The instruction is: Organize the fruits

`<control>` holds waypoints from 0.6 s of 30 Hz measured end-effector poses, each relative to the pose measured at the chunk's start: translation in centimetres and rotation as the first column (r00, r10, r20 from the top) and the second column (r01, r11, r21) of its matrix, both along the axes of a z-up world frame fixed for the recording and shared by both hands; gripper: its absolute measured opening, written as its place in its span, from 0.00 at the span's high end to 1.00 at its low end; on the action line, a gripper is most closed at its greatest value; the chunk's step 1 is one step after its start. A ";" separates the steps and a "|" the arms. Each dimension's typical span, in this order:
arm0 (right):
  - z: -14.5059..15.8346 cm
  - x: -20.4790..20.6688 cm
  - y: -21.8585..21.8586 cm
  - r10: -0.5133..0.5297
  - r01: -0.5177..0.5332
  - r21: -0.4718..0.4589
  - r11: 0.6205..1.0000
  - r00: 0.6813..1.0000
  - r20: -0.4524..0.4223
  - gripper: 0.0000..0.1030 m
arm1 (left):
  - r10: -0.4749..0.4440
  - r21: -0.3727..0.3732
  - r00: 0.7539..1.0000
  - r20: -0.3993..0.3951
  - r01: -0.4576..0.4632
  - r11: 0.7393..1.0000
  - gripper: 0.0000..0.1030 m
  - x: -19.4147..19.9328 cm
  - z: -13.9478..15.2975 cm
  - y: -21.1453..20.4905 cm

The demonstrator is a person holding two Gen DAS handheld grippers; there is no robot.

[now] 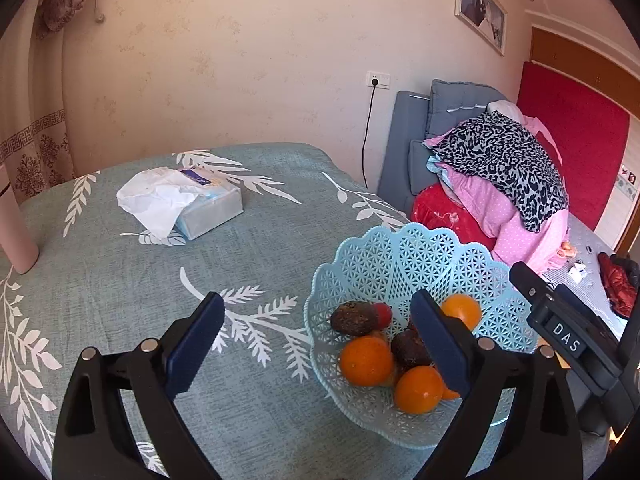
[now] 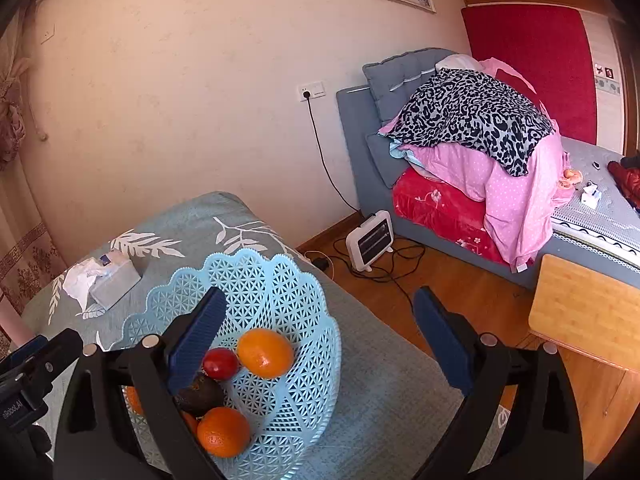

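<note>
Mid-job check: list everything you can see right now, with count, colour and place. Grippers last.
basket: one, light blue lattice, on the table's right side
oranges: at least three, orange, in the basket
dark fruits: two, brown-black, in the basket
red fruit: one, red, in the basket beside an orange
tissue pack: one, pale blue, tissue pulled out, far side of table
tablecloth: one, grey-green with white leaves
heater: one, white, on the floor by the bed
bedding pile: pink, red and leopard-print, on the bed
left gripper: open, empty, at the basket's left rim
right gripper: open, empty, over the basket's right side
</note>
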State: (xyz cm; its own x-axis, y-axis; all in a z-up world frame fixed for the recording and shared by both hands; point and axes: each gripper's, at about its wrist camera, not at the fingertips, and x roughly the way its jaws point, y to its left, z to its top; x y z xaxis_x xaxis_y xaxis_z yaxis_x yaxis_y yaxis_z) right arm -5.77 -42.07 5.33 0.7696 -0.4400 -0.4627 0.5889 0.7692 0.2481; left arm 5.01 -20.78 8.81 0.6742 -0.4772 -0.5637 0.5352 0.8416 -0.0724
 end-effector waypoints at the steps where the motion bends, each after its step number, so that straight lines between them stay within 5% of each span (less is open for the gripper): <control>1: 0.0 -0.1 0.0 -0.001 0.001 0.003 1.000 1.000 0.001 0.07 | 0.012 0.008 1.000 0.015 -0.012 1.000 0.08 -0.2 0.1 0.3; 11: -0.4 -1.7 2.0 0.098 -0.099 -0.019 0.995 0.995 -0.026 0.07 | 0.154 0.064 0.981 0.122 -0.162 0.985 0.05 -2.0 0.2 2.7; 18: -0.5 -2.2 6.1 0.210 -0.220 -0.140 0.965 0.974 -0.082 0.05 | 0.215 0.100 0.954 0.211 -0.239 0.966 0.05 -3.7 0.4 3.8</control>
State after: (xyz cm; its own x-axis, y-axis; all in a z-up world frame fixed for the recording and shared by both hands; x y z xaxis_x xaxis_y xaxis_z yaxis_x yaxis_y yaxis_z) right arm -7.96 -36.02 4.79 0.8233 -0.3344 -0.4586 0.4169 0.9046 0.0889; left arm 1.27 -17.01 9.19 0.8599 -0.2338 -0.4538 0.3221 0.9382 0.1269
